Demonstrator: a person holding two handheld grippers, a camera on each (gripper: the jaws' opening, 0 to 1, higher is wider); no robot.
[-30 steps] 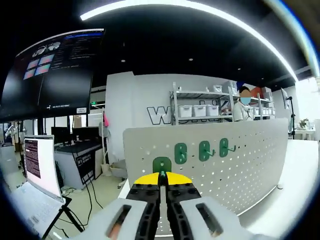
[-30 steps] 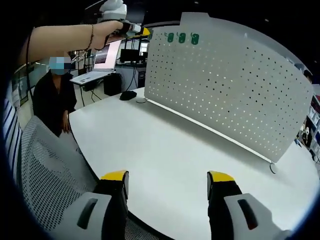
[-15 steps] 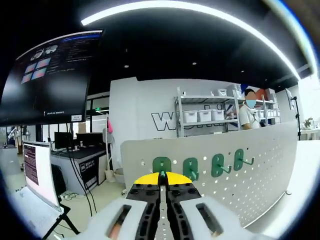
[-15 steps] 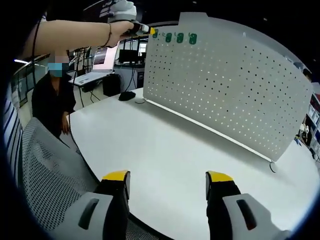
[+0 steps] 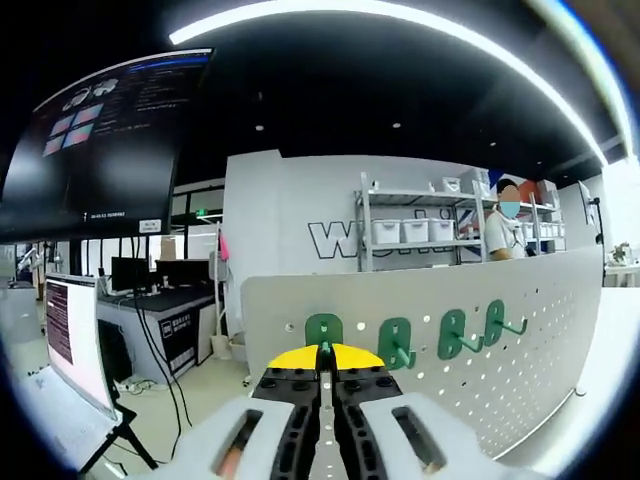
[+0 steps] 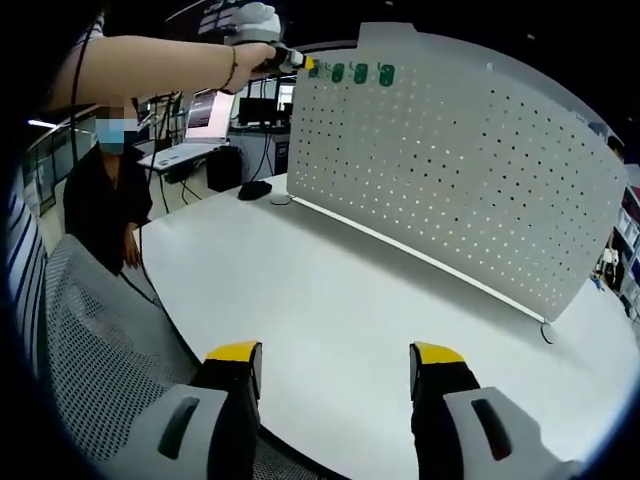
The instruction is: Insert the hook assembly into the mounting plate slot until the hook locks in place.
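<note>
The left gripper (image 5: 322, 368), jaws clamped on the light, rigid green hook (image 5: 323, 331), holds its base at the pegboard's (image 5: 520, 340) 9 o'clock end.

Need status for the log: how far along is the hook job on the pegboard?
Done: three green hooks hang in a row along the top of the white perforated mounting plate. In hand: the left gripper, jaws shut, holds a fourth green hook against the plate at the row's end. Left: whether it has locked can't be told, and it hasn't been released. The right gripper is open above the table.
</note>
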